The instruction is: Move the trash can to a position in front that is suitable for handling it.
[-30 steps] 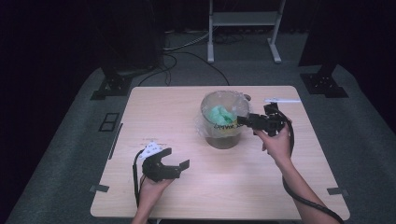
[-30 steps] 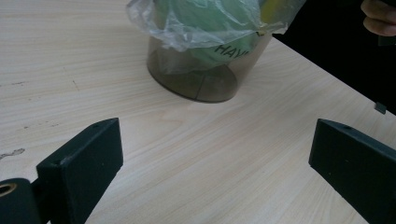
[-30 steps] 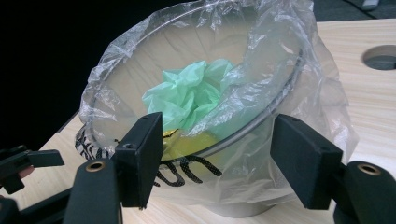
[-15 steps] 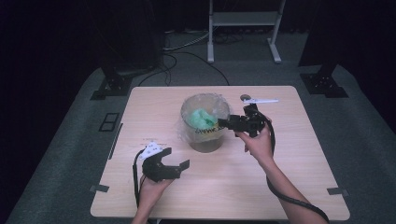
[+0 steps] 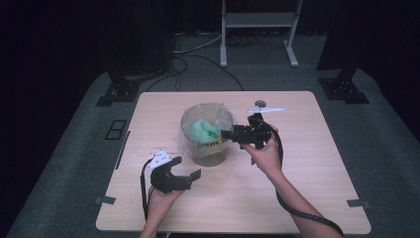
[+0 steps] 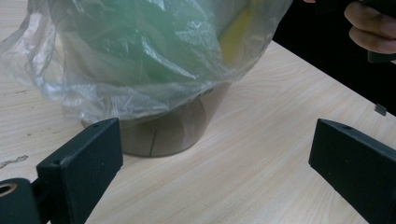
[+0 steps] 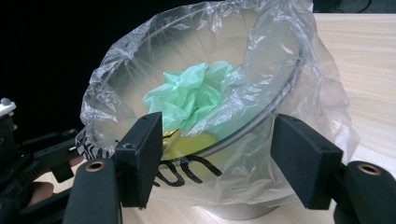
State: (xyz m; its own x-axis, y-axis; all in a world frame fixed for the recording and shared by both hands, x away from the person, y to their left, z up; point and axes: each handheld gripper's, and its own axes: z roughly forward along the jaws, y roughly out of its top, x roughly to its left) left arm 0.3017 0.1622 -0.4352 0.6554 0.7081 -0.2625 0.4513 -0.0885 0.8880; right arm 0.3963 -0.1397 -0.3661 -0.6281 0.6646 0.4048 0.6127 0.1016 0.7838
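Crinkled clear bag lining a round bin

Right gripper (image 7: 217, 158) straddled the bag (image 7: 299, 70) rim, black jaws apart; left gripper (image 6: 215, 172) gaped before the bin (image 6: 173, 133)'s smooth tan base

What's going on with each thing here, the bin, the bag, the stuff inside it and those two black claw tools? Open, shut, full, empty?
Small bin: upright on the table, lined.
Clear plastic bag: mouth open, folded over the bin's rim.
Green crumpled wrapper: lying inside the bag, on something yellow.
Right gripper: open, jaws straddling the bin's rim, not pressing on it.
Left gripper: open, holding nothing, near the bin's base.
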